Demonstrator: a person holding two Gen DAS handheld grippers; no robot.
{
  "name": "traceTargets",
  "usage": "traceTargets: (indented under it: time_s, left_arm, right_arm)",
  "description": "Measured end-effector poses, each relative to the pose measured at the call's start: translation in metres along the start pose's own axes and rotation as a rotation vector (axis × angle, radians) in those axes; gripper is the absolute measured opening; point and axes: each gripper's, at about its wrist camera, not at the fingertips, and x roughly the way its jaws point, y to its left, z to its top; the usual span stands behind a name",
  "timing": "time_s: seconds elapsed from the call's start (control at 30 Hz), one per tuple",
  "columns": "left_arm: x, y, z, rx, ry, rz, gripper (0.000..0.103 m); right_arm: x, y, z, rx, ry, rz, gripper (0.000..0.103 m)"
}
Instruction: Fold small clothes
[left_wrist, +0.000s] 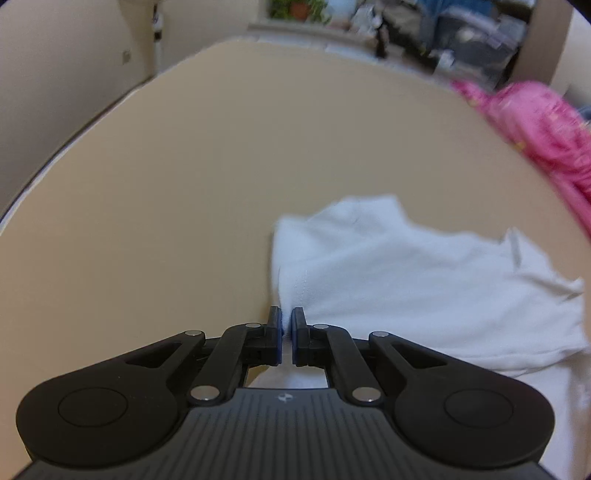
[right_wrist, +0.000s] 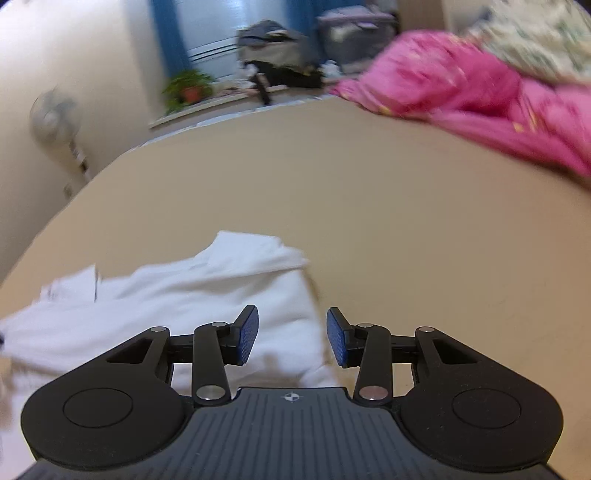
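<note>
A small white garment (left_wrist: 406, 280) lies crumpled on the beige bed surface (left_wrist: 184, 184). My left gripper (left_wrist: 287, 325) is shut on the garment's left edge, a thin fold pinched between the blue pads. In the right wrist view the same white garment (right_wrist: 207, 295) lies to the left and under the fingers. My right gripper (right_wrist: 291, 332) is open, its jaws wide apart just above the garment's right edge, holding nothing.
A pink blanket (right_wrist: 480, 99) is heaped at the far right of the bed, also in the left wrist view (left_wrist: 546, 125). Beyond the bed's far edge are a potted plant (right_wrist: 188, 88), a fan (right_wrist: 55, 114) and cluttered bags.
</note>
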Motion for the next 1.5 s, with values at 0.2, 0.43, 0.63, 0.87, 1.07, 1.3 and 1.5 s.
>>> traceTargets:
  time_s: [0.2, 0.43, 0.63, 0.87, 1.07, 1.3, 1.5]
  left_arm:
    - [0.011, 0.002, -0.006, 0.021, 0.034, -0.002, 0.005]
    - [0.018, 0.006, -0.006, 0.022, 0.045, -0.003, 0.005]
    - [0.020, 0.002, -0.004, 0.018, 0.044, -0.009, 0.005]
    - [0.017, 0.005, -0.002, 0.028, 0.037, -0.017, 0.008]
    - [0.005, 0.015, 0.004, -0.012, 0.018, -0.075, 0.009]
    - [0.008, 0.016, -0.004, -0.011, 0.055, -0.085, 0.015]
    - [0.013, 0.012, -0.024, 0.024, 0.082, -0.039, 0.022]
  right_arm:
    - [0.058, -0.005, 0.008, 0.059, 0.095, 0.050, 0.043]
    - [0.116, -0.011, 0.032, 0.148, 0.112, 0.051, 0.037]
    - [0.133, -0.035, 0.043, 0.304, 0.060, 0.117, 0.009]
    - [0.085, -0.074, 0.067, 0.447, -0.155, -0.091, 0.000]
    - [0.073, 0.000, 0.046, 0.124, 0.190, 0.289, 0.018]
    - [0.064, -0.007, 0.005, 0.140, 0.344, 0.053, 0.000]
    - [0.054, 0.003, -0.019, 0.019, 0.364, -0.055, 0.000]
